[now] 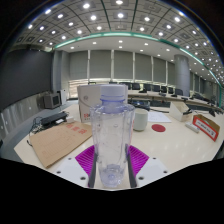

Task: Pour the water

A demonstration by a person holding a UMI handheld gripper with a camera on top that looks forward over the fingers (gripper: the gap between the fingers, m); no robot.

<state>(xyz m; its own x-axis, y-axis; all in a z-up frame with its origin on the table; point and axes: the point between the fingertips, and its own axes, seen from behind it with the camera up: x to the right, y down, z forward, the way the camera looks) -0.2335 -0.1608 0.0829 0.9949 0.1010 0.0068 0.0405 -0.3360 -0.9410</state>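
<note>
Gripper (pixel 111 160) level, clamping upright water bottle (pixel 111 135).

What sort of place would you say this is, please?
Probably an office or lab hall: rows of ceiling lights, desks with monitors beyond, and a white table up front. The tongs grip a clear bottle.

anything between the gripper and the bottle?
No. The clear bottle already stands between the gripper pads, nothing in between. Whether the pads press it can't be told. A white cup sits beyond on the table.
</note>
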